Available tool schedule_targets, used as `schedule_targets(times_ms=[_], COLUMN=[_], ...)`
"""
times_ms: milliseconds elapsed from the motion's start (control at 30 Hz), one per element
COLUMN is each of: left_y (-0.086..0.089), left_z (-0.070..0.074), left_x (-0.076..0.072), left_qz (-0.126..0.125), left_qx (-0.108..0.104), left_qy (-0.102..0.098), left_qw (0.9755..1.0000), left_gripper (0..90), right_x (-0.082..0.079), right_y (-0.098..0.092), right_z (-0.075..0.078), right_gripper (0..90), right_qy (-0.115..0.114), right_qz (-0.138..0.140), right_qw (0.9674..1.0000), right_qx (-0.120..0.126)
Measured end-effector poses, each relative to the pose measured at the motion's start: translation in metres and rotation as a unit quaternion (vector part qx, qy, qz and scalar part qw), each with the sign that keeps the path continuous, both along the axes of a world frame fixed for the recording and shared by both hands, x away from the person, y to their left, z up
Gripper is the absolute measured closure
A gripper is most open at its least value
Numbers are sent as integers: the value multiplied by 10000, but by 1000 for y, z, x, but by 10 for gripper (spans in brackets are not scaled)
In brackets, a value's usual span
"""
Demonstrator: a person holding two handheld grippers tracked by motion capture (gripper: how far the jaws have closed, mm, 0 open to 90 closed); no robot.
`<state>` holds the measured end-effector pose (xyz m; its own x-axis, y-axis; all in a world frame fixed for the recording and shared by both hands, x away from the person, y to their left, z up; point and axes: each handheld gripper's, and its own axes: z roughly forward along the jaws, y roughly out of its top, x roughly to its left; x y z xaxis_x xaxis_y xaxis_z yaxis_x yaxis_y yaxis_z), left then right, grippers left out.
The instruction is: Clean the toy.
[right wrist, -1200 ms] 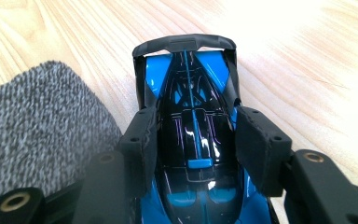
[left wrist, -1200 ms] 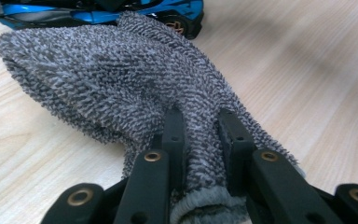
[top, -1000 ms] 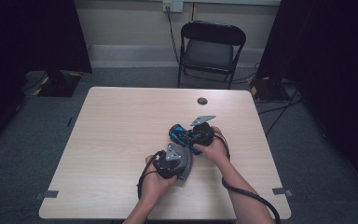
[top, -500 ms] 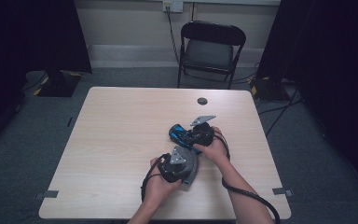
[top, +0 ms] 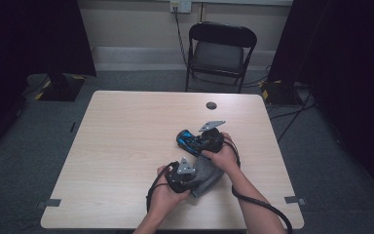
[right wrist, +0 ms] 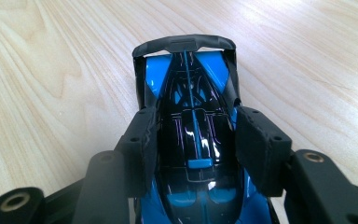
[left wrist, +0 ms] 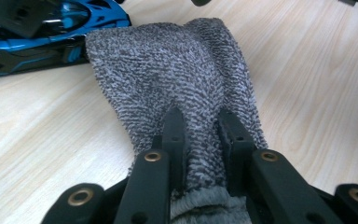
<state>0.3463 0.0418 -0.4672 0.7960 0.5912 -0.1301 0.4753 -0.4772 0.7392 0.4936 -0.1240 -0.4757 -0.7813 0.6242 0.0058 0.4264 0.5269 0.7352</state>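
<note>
Left hand-held gripper point(left wrist: 200, 140) pinches a grey knitted cloth point(left wrist: 177, 70), jaws pressed together on a bunched fold; the rest of the cloth lies on the wooden surface point(left wrist: 317, 70) ahead of it. Right hand-held gripper point(right wrist: 193, 135) clamps a blue and black toy car point(right wrist: 189, 93) by its flanks, the car resting on the surface. In the high view, the car point(top: 189, 138) sits just beyond the cloth point(top: 205, 171).

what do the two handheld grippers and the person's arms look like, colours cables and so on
Both grippers are black. The left gripper and right gripper each have two angular black jaws with brass-coloured rivets at the joints. From above, each carries a grey three-cornered plate on top, and a black cable trails from the right one along the forearm. The forearms are bare, with no sleeves in sight.
</note>
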Motion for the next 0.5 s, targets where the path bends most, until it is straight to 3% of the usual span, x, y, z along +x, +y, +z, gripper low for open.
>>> schedule_targets(times_ms=[133,500], left_y=[10,55], left_z=[4,25], left_x=[2,13], left_qz=[116,638], left_qx=[23,-244], left_qy=[-103,-237], left_qw=[9999,9974], left_gripper=[755,755], right_x=[0,0], right_y=[0,0], right_z=[0,0], right_gripper=[499,499], right_qy=[2,5], right_qz=[1,2], right_qw=[10000,10000], right_qx=[-3,-2])
